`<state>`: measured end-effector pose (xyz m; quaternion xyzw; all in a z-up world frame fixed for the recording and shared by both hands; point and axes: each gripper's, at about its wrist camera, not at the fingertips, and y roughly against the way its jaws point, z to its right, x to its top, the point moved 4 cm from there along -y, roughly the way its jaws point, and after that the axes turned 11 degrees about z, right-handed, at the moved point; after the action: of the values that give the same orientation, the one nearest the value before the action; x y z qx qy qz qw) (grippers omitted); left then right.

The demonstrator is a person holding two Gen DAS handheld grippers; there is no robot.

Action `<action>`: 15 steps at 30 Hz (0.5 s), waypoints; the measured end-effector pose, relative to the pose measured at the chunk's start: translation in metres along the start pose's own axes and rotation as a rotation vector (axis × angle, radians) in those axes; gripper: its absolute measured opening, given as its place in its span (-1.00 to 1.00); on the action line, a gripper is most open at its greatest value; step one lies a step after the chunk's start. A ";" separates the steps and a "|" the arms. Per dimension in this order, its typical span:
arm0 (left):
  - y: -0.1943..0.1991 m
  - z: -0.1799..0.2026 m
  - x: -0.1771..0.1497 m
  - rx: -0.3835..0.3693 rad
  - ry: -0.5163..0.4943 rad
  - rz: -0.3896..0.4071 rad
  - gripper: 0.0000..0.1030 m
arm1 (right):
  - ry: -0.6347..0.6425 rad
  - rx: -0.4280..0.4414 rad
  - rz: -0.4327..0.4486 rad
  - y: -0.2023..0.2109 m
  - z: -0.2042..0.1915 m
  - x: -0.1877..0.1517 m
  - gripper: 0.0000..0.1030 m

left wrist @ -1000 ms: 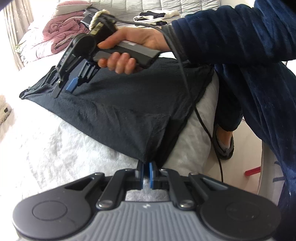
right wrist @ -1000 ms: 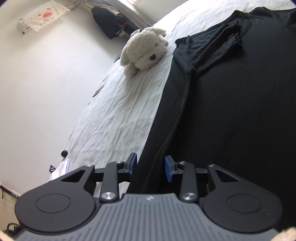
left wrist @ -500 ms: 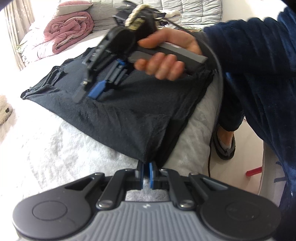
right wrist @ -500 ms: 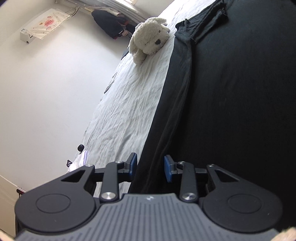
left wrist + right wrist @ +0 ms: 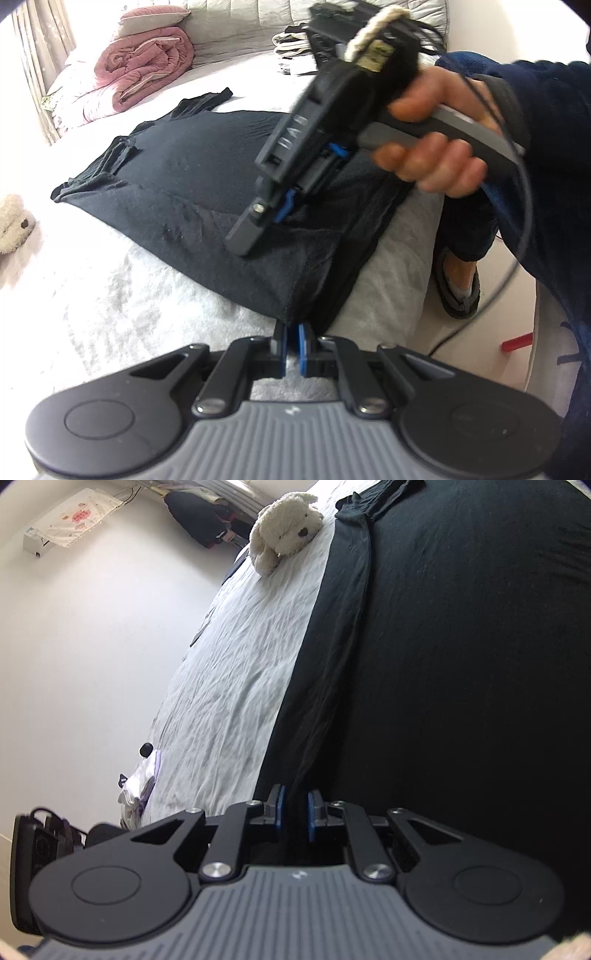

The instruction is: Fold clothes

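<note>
Left wrist view: left gripper [image 5: 291, 345] pinches the near corner of the black shirt [image 5: 192, 184] spread on the bed [image 5: 129, 291].

Right wrist view: right gripper [image 5: 294, 814], just closed, clamps the shirt's edge fold. A shallow bite could slip when lifted.

The right tongs [image 5: 286, 206] were smeared by motion in the left wrist view, so their tips could not be made out against the black shirt [image 5: 192, 177]. That shirt ran off the right edge of the right wrist view. A plush dog [image 5: 13, 225] was cut by the left edge. The far items on the bed [image 5: 92, 295] near the grey quilt were too small to identify.
</note>
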<state>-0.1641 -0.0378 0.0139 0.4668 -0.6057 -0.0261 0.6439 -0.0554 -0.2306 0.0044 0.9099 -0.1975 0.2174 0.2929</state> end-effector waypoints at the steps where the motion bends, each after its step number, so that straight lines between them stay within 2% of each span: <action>1: 0.001 0.001 0.000 0.001 -0.001 0.000 -0.90 | 0.008 -0.012 0.010 0.003 -0.003 -0.003 -0.93; 8: 0.010 0.007 0.002 -0.018 -0.038 0.008 -0.91 | -0.063 -0.046 0.077 0.032 -0.013 -0.011 -0.94; 11: 0.011 0.009 0.000 -0.032 -0.050 -0.004 -0.96 | -0.068 -0.111 0.064 0.032 -0.005 -0.013 -0.94; 13: 0.009 0.009 -0.001 -0.028 -0.045 -0.016 -0.97 | -0.089 -0.115 0.068 0.029 0.001 -0.015 -0.90; 15: 0.009 0.009 -0.001 -0.028 -0.042 -0.017 -0.97 | -0.108 -0.103 0.075 0.026 0.006 -0.015 -0.70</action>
<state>-0.1767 -0.0376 0.0176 0.4623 -0.6146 -0.0497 0.6372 -0.0792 -0.2498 0.0040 0.8961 -0.2577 0.1685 0.3197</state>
